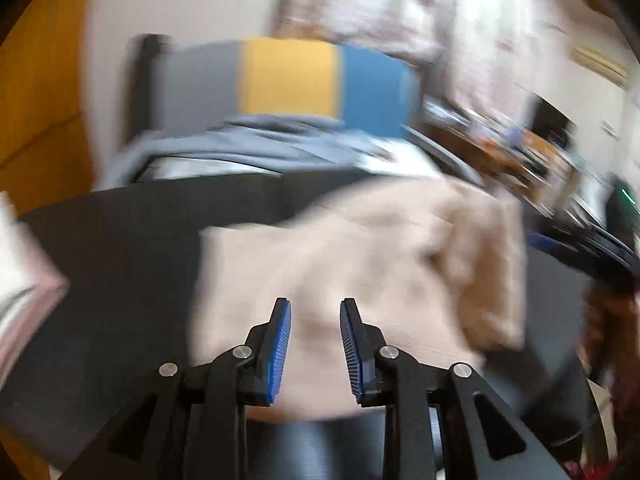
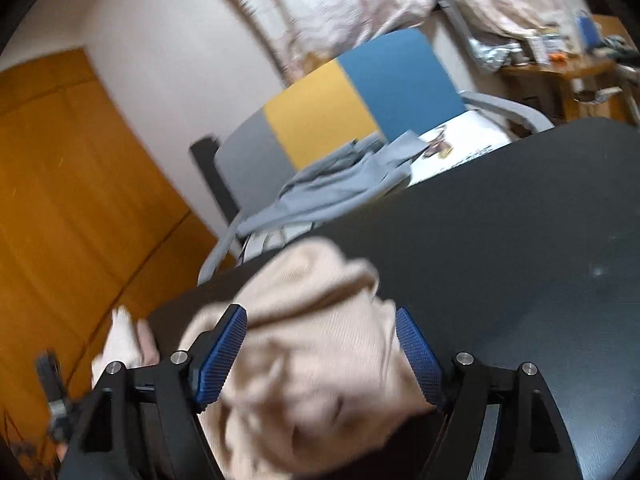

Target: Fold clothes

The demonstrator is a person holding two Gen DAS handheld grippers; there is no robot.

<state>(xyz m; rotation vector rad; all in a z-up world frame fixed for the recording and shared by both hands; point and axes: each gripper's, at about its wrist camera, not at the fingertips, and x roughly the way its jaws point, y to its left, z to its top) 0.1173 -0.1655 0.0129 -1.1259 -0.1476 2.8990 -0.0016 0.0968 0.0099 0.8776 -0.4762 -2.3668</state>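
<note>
both jaws stand spread, pinching nothing: left gripper point(image 1: 315, 344), right gripper point(image 2: 320, 354). beige garment point(image 1: 360, 256) lies bunched on the dark worktop point(image 2: 500, 220); flatten it before you re-pinch its far corners.

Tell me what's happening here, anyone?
A person with a gripper in each hand is folding a beige garment on a black table. Both the left gripper and right gripper stand open over it, gripping nothing. A grey garment lies on the chair behind.
</note>
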